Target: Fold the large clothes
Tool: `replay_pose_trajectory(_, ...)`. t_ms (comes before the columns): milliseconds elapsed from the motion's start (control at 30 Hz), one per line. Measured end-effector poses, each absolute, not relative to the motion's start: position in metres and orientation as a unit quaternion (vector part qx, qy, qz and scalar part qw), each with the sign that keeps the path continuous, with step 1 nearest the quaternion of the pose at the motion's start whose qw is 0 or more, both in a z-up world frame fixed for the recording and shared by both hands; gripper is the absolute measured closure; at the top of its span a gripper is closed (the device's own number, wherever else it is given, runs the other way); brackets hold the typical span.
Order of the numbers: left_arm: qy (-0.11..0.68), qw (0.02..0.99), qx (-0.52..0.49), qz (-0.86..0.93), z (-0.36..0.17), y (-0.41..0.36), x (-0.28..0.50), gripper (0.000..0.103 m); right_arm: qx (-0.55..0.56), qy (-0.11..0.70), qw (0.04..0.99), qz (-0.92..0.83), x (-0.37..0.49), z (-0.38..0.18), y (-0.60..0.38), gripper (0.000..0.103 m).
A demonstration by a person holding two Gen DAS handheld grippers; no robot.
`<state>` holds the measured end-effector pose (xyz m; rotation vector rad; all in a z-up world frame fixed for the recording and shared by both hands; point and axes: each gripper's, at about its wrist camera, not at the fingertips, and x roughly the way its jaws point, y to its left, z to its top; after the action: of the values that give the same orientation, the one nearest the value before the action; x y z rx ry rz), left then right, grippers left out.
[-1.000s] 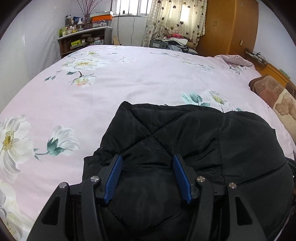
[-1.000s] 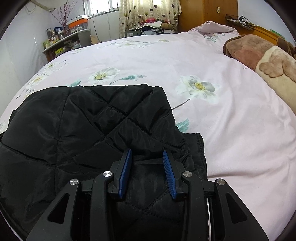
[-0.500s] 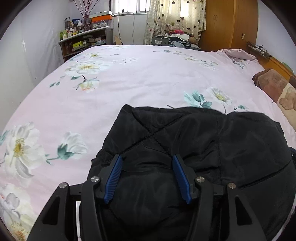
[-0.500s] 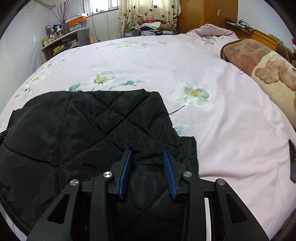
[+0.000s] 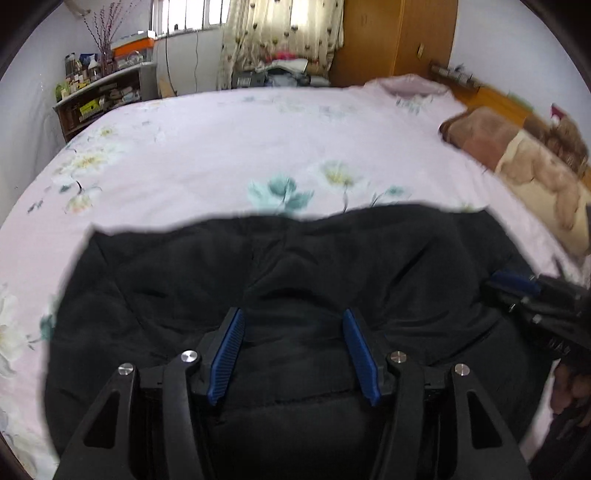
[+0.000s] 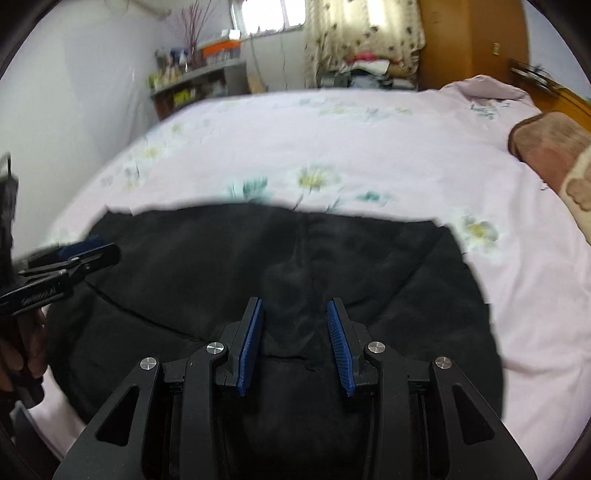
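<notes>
A large black quilted jacket (image 5: 295, 277) lies folded on the pink floral bedsheet (image 5: 229, 155) near the front edge. It also shows in the right wrist view (image 6: 288, 266). My left gripper (image 5: 293, 325) is open, its blue pads spread over the jacket's near left part. My right gripper (image 6: 295, 314) is open over the jacket's near right part. Each gripper shows at the edge of the other's view: the right one at the right (image 5: 517, 284), the left one at the left (image 6: 85, 254). Both views are motion-blurred.
A brown and cream blanket (image 5: 517, 155) lies at the bed's right side, also in the right wrist view (image 6: 554, 155). A cluttered shelf (image 5: 99, 99) stands at the back left. A wooden wardrobe (image 5: 399, 40) and curtains (image 5: 280, 33) are behind the bed.
Both grippers have pulled back and up from the jacket and turned inward, so each now sees the other. The jacket's far edge now looks straighter and wider. Both stay open.
</notes>
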<state>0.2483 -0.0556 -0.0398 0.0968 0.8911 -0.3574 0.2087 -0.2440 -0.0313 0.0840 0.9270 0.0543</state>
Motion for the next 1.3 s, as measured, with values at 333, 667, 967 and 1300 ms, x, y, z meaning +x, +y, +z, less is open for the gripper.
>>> replay_pose_trajectory(333,0.435,0.882,0.02,-0.18,-0.016,-0.043,0.249,0.045,0.028,0.45,0.893,0.002,0.215,-0.023,-0.257,0.066)
replay_pose_trajectory(667,0.432,0.885,0.003,-0.172,-0.031,-0.008,0.212,0.043,0.076,0.458,0.885,-0.029,0.165,-0.046,-0.31,0.066)
replay_pose_trajectory(967,0.39,0.915,-0.005,-0.105,0.012,0.051,0.196,0.045,0.085,0.425,0.9,-0.039,0.124,-0.006,-0.324,0.065)
replay_pose_trajectory(1300,0.428,0.9,-0.061,-0.059,-0.021,0.109,0.196,0.052,0.093,0.448,0.886,-0.073,0.116,-0.026,-0.342,0.065)
